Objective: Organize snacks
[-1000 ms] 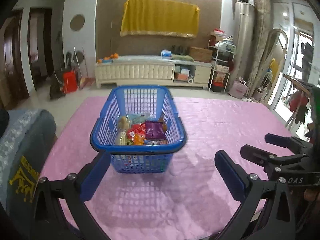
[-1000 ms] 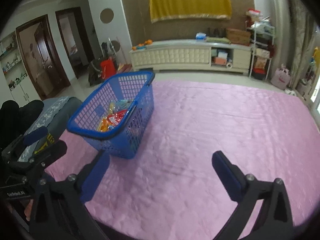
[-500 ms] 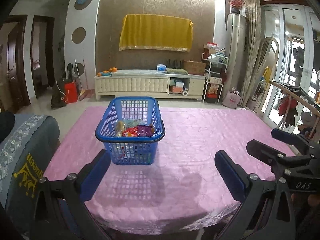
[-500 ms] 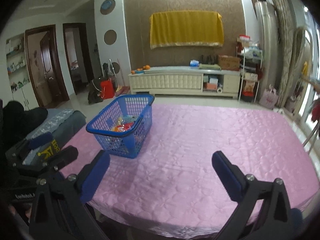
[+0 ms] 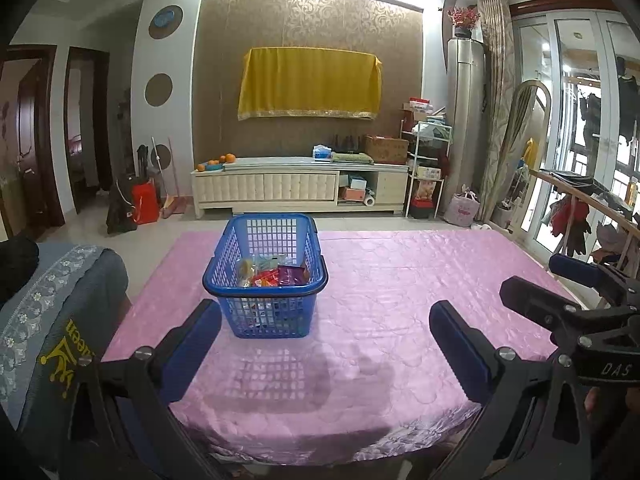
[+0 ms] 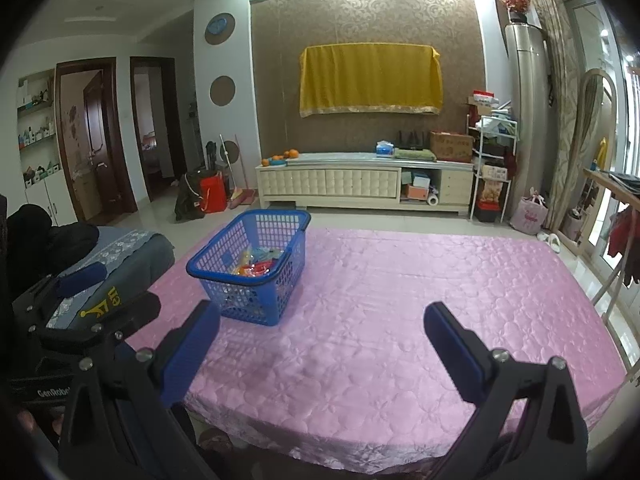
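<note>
Pink quilted cloth (image 5: 400, 280) covers the table, bare near its front edge. Left gripper (image 5: 324, 344) and right gripper (image 6: 320, 340) hover over that edge, jaws spread, holding nothing. Farther back the basket (image 5: 265, 308) stands upright on the cloth, snacks (image 5: 276, 274) gathered inside; sorting looks complete.

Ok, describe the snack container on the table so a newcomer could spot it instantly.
Start at the big table with the pink quilted cloth in the middle of the room. On its left half stands a blue plastic basket with lattice walls, holding colourful snack packets. It is the only object standing on the cloth.
</note>
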Action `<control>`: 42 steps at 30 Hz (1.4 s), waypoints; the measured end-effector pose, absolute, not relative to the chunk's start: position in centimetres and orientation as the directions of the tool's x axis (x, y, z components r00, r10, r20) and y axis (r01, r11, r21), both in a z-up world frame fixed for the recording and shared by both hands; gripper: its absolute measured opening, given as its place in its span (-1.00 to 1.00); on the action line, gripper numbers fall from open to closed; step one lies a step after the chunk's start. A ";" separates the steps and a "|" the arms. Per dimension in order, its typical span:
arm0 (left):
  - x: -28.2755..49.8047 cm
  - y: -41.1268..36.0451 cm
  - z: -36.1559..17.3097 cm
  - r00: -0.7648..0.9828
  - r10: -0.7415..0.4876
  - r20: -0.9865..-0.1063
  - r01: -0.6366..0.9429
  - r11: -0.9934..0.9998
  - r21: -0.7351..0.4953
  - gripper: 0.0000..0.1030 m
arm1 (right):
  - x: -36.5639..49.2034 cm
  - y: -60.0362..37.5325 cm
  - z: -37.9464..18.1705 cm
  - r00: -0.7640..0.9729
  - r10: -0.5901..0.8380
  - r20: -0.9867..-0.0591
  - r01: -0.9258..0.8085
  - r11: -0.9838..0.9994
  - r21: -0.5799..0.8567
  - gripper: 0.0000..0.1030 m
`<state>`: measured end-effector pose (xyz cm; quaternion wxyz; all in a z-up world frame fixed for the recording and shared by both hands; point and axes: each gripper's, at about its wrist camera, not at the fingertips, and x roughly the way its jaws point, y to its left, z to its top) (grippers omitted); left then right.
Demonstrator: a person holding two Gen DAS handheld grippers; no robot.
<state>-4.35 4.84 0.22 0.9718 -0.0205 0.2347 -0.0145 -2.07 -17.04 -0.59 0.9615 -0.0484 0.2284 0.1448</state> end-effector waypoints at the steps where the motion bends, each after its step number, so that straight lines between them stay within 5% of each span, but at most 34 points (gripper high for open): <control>1: -4.5 4.9 0.2 0.890 -0.038 -0.454 0.018 0.999 -0.048 1.00 | -2.1 -17.1 -0.6 0.854 0.256 -0.453 -0.300 0.954 -0.025 1.00; 42: -4.9 5.0 0.1 0.886 -0.039 -0.462 0.011 0.998 -0.063 1.00 | -3.2 -16.7 -0.6 0.866 0.243 -0.437 -0.292 0.955 -0.048 1.00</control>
